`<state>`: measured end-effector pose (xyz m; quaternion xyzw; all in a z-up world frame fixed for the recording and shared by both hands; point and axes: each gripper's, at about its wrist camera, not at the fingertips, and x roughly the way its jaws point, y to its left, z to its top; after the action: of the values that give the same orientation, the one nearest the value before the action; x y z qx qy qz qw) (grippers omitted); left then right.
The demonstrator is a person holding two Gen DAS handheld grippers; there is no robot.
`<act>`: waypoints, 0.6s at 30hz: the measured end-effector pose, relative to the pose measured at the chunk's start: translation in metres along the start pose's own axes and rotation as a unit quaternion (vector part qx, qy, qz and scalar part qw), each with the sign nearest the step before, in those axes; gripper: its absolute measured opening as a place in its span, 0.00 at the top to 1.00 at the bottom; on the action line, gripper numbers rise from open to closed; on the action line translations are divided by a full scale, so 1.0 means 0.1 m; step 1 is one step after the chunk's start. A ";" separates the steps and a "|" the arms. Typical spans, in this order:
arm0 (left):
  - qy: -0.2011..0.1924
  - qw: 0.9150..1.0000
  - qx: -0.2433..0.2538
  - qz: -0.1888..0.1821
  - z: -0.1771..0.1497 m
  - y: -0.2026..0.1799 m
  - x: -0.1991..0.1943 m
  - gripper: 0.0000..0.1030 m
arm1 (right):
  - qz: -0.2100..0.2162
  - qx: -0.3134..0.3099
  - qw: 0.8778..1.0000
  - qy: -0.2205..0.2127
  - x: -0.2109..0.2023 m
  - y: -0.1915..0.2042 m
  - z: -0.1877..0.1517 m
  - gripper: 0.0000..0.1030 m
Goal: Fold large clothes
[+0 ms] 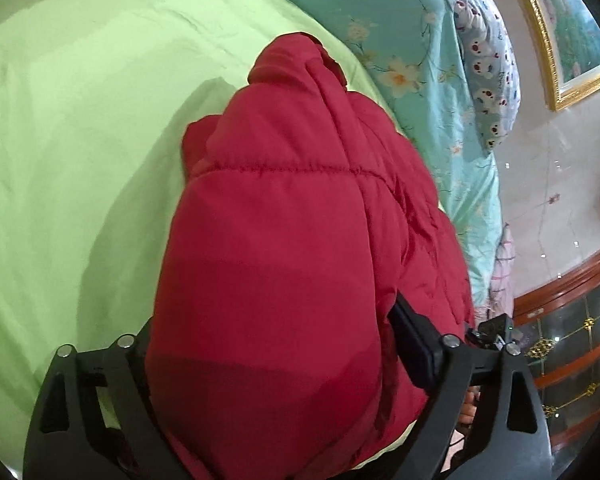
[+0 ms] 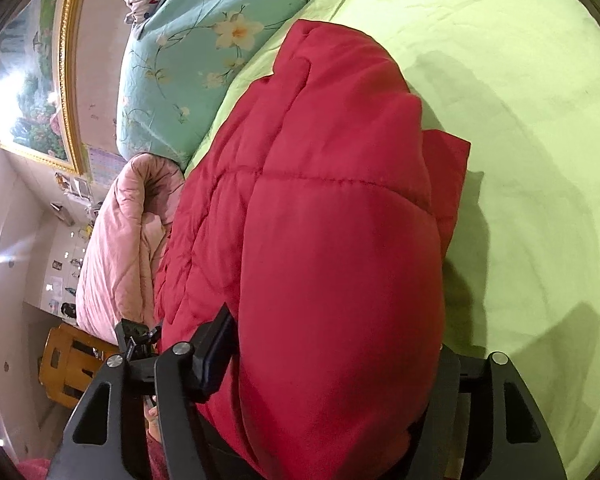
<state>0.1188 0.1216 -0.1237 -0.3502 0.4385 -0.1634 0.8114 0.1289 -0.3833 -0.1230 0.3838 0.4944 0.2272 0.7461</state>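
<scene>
A red quilted puffer jacket (image 1: 292,208) lies bunched on a light green bedsheet (image 1: 80,120). My left gripper (image 1: 268,344) is shut on a thick fold of the jacket, which bulges between its black fingers (image 1: 416,344) and hides the left one. In the right wrist view the same jacket (image 2: 332,208) fills the middle over the green sheet (image 2: 540,160). My right gripper (image 2: 332,352) is shut on another thick fold of it, one finger (image 2: 214,352) showing at the left. Each view shows the other gripper beyond the jacket's edge.
A teal floral quilt (image 1: 412,40) and a patterned pillow (image 1: 488,68) lie at the bed's far side. A pink quilt (image 2: 120,248) is rolled beside the jacket. A gold-framed painting (image 2: 32,92) hangs on the wall. A wooden cabinet (image 1: 572,340) and a wooden stool (image 2: 68,368) stand beside the bed.
</scene>
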 end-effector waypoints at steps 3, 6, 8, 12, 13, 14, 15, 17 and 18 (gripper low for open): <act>-0.003 1.000 0.003 0.018 -0.01 -0.04 -0.09 0.09 | -0.013 0.002 1.000 -0.003 -0.05 -0.01 -0.03 0.26; -0.011 0.999 0.002 0.039 -0.02 -0.06 -0.18 0.09 | -0.025 0.011 1.000 -0.009 -0.13 -0.01 -0.06 0.21; -0.021 0.998 0.003 0.052 -0.03 -0.07 -0.26 0.09 | -0.034 0.013 0.999 -0.014 -0.19 -0.01 -0.07 0.19; -0.059 0.993 -0.008 0.101 -0.03 -0.01 -0.48 0.09 | -0.063 0.010 0.998 -0.027 -0.33 0.04 -0.11 0.18; -0.073 0.992 -0.014 0.102 -0.03 0.03 -0.56 0.09 | -0.073 0.008 0.997 -0.033 -0.38 0.06 -0.12 0.18; -0.085 0.991 -0.014 0.102 -0.03 0.05 -0.63 0.09 | -0.080 0.007 0.996 -0.038 -0.41 0.08 -0.13 0.18; -0.093 0.990 -0.013 0.105 -0.03 0.06 -0.69 0.09 | -0.088 0.004 0.995 -0.046 -0.47 0.10 -0.14 0.18; -0.108 0.989 0.001 0.100 -0.04 0.00 -0.81 0.09 | -0.110 -0.006 0.992 -0.068 -0.57 0.19 -0.15 0.18; -0.112 0.989 0.009 0.094 -0.04 -0.05 -0.84 0.09 | -0.124 -0.017 0.989 -0.082 -0.63 0.26 -0.16 0.18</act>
<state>0.0679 0.1646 -0.0717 -0.3161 0.3741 -0.0494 0.8705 0.0899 -0.4076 -0.0706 0.3242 0.4714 0.1094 0.8129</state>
